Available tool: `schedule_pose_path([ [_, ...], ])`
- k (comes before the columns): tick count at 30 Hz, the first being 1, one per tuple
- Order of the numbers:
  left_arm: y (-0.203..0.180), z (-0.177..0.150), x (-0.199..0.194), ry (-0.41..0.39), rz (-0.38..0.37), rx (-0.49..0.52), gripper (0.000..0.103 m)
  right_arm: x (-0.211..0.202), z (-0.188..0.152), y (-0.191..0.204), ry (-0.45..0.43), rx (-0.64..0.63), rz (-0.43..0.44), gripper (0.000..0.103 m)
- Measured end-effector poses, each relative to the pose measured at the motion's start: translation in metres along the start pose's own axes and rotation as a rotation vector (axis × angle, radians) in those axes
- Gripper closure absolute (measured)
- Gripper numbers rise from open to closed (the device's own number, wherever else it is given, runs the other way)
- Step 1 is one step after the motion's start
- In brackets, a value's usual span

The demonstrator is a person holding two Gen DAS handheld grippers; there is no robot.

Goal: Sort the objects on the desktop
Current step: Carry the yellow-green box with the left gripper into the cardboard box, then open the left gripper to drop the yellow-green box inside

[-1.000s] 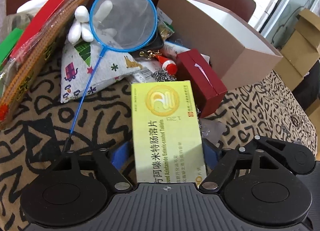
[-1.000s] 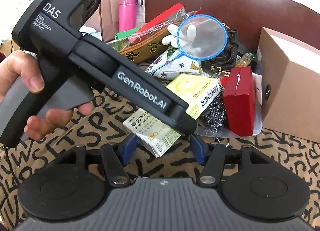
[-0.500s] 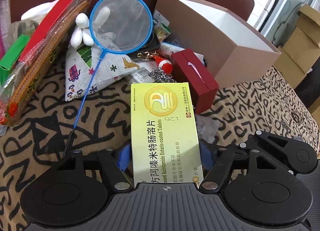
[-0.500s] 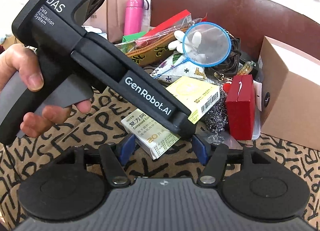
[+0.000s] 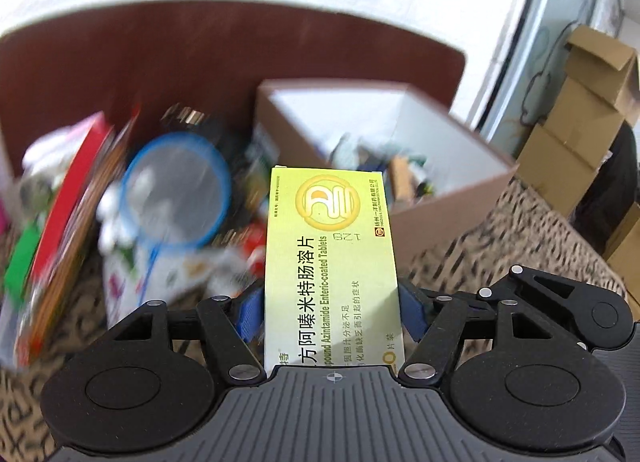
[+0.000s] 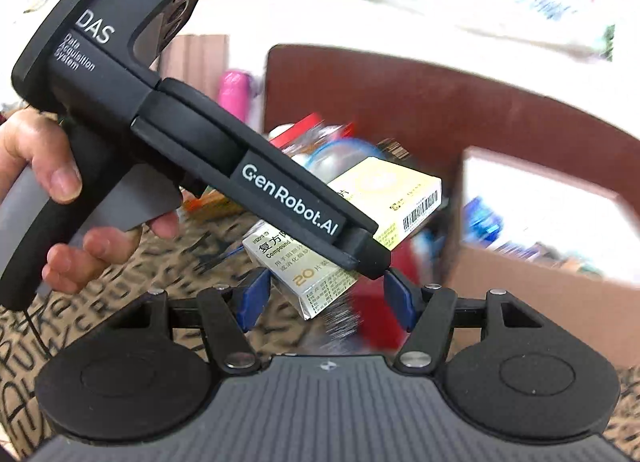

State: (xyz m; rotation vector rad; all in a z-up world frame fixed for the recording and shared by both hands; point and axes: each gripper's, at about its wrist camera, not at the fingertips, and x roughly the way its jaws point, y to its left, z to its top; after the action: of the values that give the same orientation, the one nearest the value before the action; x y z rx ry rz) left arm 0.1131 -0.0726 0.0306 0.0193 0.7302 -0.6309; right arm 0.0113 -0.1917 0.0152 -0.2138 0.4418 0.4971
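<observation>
Lifted since half a second ago: the pill box (image 5: 330, 262) now rides higher, its far end over the near wall of the carton (image 5: 452, 217), clear of the tabletop (image 5: 500, 238). Left gripper (image 5: 330, 314) is clamped on the box's sides, blue pads (image 5: 250, 316) pressed in. Right gripper (image 6: 326, 298) is spread wide with nothing between its pads, just beside the left gripper's nose. Carton top is open, some blurred items inside, white walls. Clutter pile with a blue net (image 5: 176, 189) sits left of the carton, touching it or nearly. Box is yellow-green, with gold round logo, Chinese text and "Enteric-coated Tablets", barcode (image 6: 420, 211) on one side. Background is motion-blurred.
</observation>
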Motion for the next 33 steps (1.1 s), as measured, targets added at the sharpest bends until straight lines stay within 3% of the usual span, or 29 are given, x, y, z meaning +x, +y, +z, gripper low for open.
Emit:
schedule_pose_path([
  [7, -0.044, 0.063, 0.034, -0.026, -0.054, 0.030, 0.030, -0.014, 0.022, -0.068, -0.051, 0.037, -0.085, 0.035],
  [13, -0.075, 0.103, 0.087, -0.002, -0.094, 0.038, 0.030, -0.010, 0.027, -0.128, -0.027, 0.091, -0.139, 0.035],
  [27, -0.105, 0.151, 0.228, 0.116, -0.217, -0.117, 0.030, 0.027, 0.020, -0.253, 0.111, 0.146, -0.149, 0.035],
  [33, -0.114, 0.153, 0.259, 0.139, -0.234, -0.121, 0.024, 0.042, 0.015, -0.288, 0.180, 0.161, -0.139, 0.035],
])
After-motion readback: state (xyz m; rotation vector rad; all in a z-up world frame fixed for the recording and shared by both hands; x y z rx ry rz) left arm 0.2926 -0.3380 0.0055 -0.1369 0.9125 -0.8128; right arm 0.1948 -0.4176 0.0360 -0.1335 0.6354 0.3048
